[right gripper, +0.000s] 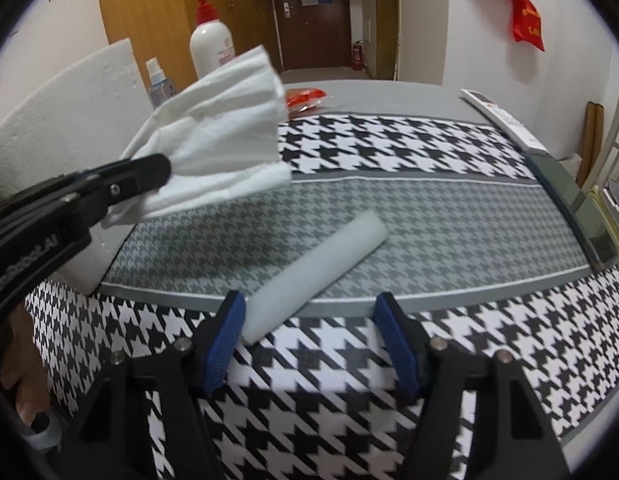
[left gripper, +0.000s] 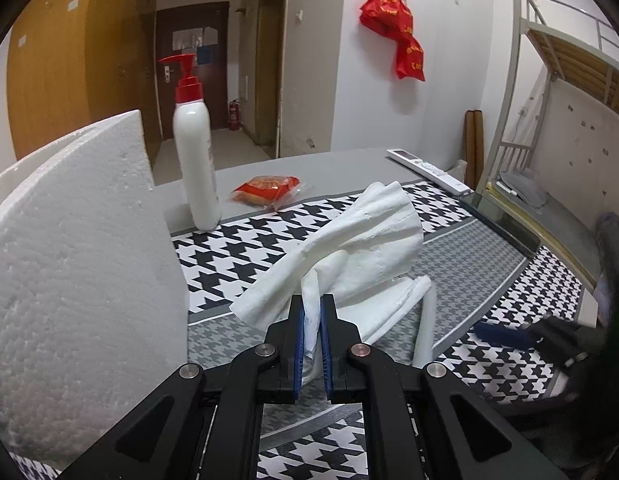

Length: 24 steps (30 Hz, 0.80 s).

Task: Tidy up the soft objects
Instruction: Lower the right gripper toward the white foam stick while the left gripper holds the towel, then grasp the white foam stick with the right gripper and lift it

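A crumpled white tissue [left gripper: 357,236] hangs above the houndstooth cloth [left gripper: 237,248], pinched at its lower end by my left gripper [left gripper: 311,304], which is shut on it. From the right wrist view the same left gripper [right gripper: 157,172] comes in from the left, with the tissue [right gripper: 221,132] fanning out beyond it. A white foam cylinder [right gripper: 317,268] lies slantwise on the cloth. Its near end sits between the blue pads of my right gripper [right gripper: 309,312], close to the left pad [right gripper: 229,320]; the right pad stands apart. That gripper is open.
A big white polystyrene block [left gripper: 69,260] stands at the left. Behind it are a red-capped pump bottle [left gripper: 195,160] and a small spray bottle [right gripper: 159,84]. A red snack packet [left gripper: 269,190] and a white remote control [left gripper: 429,170] lie at the back. The table's edge [right gripper: 577,216] runs along the right.
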Motion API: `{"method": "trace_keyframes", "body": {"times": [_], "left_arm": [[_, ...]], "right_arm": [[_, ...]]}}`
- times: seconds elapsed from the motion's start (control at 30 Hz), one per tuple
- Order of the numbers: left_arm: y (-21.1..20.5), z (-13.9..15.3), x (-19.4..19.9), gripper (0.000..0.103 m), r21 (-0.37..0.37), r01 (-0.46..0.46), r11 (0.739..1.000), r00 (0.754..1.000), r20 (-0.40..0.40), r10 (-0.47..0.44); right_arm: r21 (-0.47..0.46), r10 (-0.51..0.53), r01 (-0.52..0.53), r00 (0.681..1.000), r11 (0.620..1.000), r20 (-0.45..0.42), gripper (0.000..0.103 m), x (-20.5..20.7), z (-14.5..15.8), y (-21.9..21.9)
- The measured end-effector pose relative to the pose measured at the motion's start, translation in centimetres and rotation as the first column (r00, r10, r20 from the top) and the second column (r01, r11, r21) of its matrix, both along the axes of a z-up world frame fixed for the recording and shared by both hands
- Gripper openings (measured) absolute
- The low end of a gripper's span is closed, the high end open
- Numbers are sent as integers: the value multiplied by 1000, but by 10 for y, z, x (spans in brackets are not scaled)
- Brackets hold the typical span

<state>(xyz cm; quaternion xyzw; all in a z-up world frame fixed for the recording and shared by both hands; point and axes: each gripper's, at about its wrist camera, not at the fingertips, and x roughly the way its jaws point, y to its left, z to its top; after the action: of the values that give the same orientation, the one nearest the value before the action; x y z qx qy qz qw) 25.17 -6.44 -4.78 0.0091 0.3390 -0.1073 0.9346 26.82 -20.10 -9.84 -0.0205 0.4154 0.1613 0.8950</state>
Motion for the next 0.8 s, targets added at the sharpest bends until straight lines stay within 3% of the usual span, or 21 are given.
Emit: {"method": "trace_keyframes", "body": {"times": [0.13,0.37,0.8], "left_arm": [[-5,-2,-3,8,-3,20,1000,1000,4,-20],[-6,-3,-9,8,-26,17,1000,999,29,-16],[1,-3,-13,8,-40,-7,999,998,54,9]], "right_arm": [[-27,-70,71,996,997,52,71,-14,13,-19],[25,-76,76,997,997,13,71,-15,6,-8],[26,-161,163,985,986,-59,71,8,-12,10]]}}
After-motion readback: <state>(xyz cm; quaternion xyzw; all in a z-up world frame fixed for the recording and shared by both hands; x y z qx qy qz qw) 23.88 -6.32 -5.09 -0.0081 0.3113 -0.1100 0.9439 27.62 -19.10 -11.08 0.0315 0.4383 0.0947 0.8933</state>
